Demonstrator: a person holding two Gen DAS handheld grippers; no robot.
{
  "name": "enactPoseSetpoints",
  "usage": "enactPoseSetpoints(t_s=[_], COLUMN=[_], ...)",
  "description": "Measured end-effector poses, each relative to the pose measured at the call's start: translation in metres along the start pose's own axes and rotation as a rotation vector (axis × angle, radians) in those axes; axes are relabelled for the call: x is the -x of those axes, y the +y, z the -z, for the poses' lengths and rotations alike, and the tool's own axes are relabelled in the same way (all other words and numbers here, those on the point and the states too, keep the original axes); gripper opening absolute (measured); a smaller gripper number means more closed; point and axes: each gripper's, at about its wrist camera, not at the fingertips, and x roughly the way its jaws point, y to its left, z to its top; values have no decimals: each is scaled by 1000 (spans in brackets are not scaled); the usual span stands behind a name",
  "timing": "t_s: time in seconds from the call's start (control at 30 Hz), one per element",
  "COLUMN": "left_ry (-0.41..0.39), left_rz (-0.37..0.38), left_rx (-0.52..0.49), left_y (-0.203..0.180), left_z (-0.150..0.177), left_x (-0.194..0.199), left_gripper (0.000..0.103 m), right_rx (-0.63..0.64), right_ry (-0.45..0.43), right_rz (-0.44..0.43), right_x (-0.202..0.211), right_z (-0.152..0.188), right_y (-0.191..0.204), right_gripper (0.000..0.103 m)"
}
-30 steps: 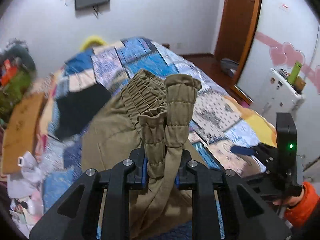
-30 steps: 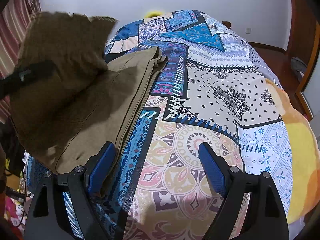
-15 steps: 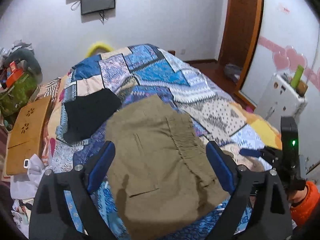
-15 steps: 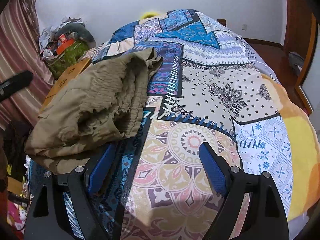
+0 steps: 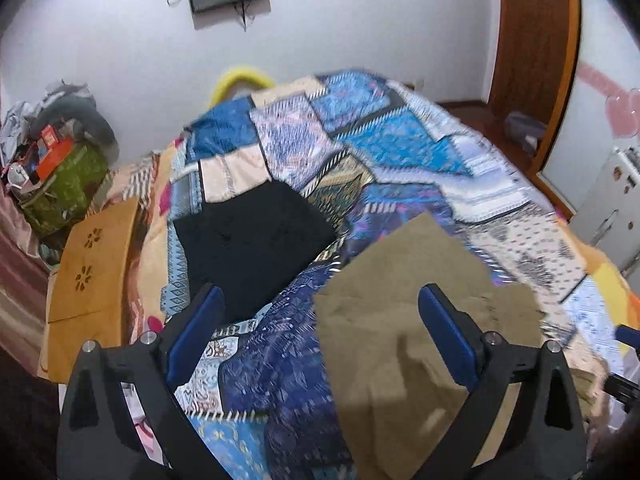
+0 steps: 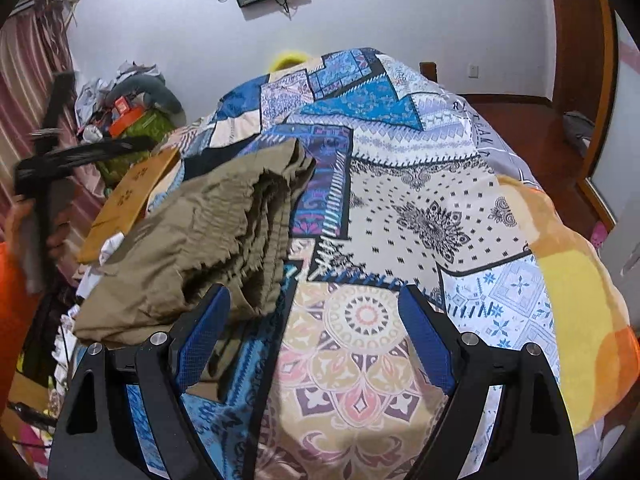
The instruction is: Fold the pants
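Note:
The olive-brown pants point(image 5: 404, 320) lie folded in a thick stack on the patterned quilt point(image 5: 360, 152); in the right wrist view the pants point(image 6: 192, 240) show their gathered waistband on top. My left gripper point(image 5: 320, 336) is open and empty above the bed, with the pants under its right finger. My right gripper point(image 6: 316, 340) is open and empty, with the stack's near edge beside its left finger. The left gripper point(image 6: 60, 160) shows blurred in the right wrist view, at the far left.
A folded black garment point(image 5: 252, 240) lies on the quilt to the left of the pants. A wooden board point(image 5: 92, 264) leans at the bed's left side, with a clutter pile point(image 5: 60, 168) behind. A door point(image 5: 532, 40) and white cabinet point(image 5: 604, 208) stand right.
My left gripper let go of the pants' waistband, dropped it onto the stack, opened, then swung left. The pants settled into a folded pile. My right gripper stayed open.

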Motion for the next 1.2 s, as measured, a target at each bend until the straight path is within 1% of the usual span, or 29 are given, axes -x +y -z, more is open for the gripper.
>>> enactPoseSetpoints(t_s=[0.13,0.17,0.23,0.27,0.33,0.37,0.43,0.53,0.63,0.73,0.8,0.87,0.97,1.03,1.13,1.2], left_ry=[115,155,197,228,273,270,244,214,176,193,220,239,243,240,237,243], left_rz=[2,-15,-103,-130,-123,-120,-107,-133,-168,-162,-145,-138,-151,-161,-168,-146], left_rx=[-10,-39,-72,-74,-81,-75,-40,-12,1,40,55,66,79,82,84,94], left_y=[3,0,-3,-3,-1,2,11,19,25,38,46,51,51,48,42,40], left_z=[-4,-1,4,9,18,22,30,41,59,74,84,94,114,123,134,138], left_x=[-53,-70,-94,-107,-126,-130,-129,-122,-108,-96,-87,-79,-60,-49,-32,-24], left_gripper=[99,99,99,99,102,103,103,103,103,103,103,103,103,103,103,103], right_rx=[11,15,20,19,20,23,29,47,64,63,98,119,58,21,7,18], right_ry=[-25,-28,-18,-12,1,11,37,99,142,170,163,164,146,135,110,93], right_rz=[-5,-16,-40,-46,-54,-59,-86,-152,-131,-133,-119,-82,-28,-28,-45,-51], right_x=[4,5,4,2,-3,-6,-10,-20,-33,-45,-49,-49,-44,-37,-21,-13], right_z=[-6,-8,-10,-12,-12,-12,-10,-5,2,9,9,6,-1,-3,-3,-2], right_y=[9,12,16,18,22,24,31,41,46,44,39,35,21,14,12,15], right_gripper=[84,84,84,84,84,84,84,84,84,84,84,84,84,84,85,85])
